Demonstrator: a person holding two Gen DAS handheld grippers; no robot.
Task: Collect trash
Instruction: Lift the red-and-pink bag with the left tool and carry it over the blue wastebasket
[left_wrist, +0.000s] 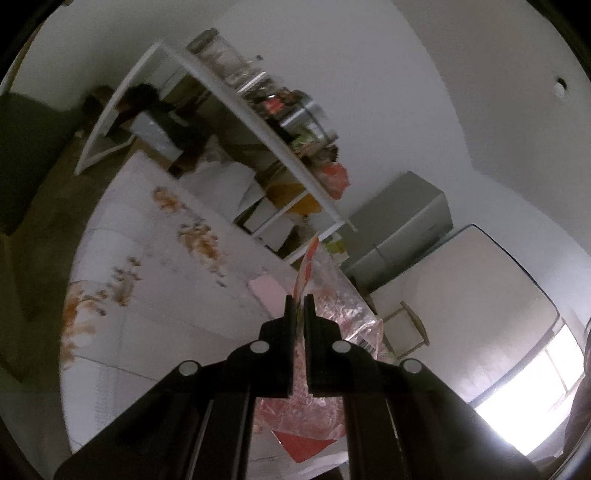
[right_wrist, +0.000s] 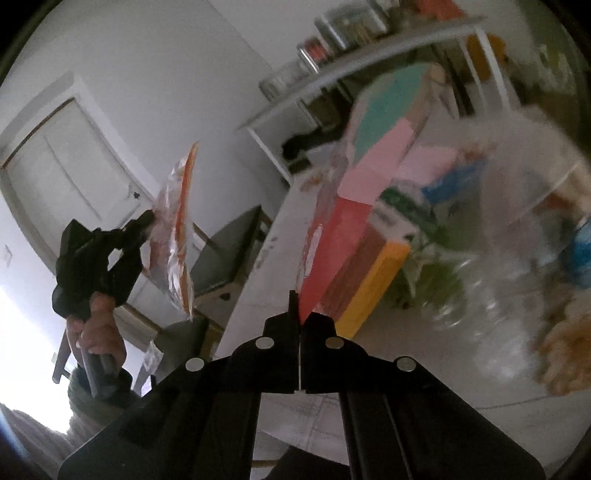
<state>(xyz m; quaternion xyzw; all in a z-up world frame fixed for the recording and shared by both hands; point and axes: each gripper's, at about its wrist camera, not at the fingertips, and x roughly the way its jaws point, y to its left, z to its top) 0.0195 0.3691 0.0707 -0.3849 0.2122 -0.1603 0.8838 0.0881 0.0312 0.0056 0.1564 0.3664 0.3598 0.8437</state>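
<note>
Blurred clear bag (right_wrist: 524, 206) — contents unreadable — beside right tool (right_wrist: 300, 306).

Dim room, daylight from blown-out window (left_wrist: 535, 398); heavy fisheye warp at edges, motion blur esp. right wrist view's right side.

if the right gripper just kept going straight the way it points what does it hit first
Most likely the block of coloured panels standing on the white table: its red face sits right beyond the right gripper, whose jaws are shut. Blur makes the gap hard to judge.
</note>
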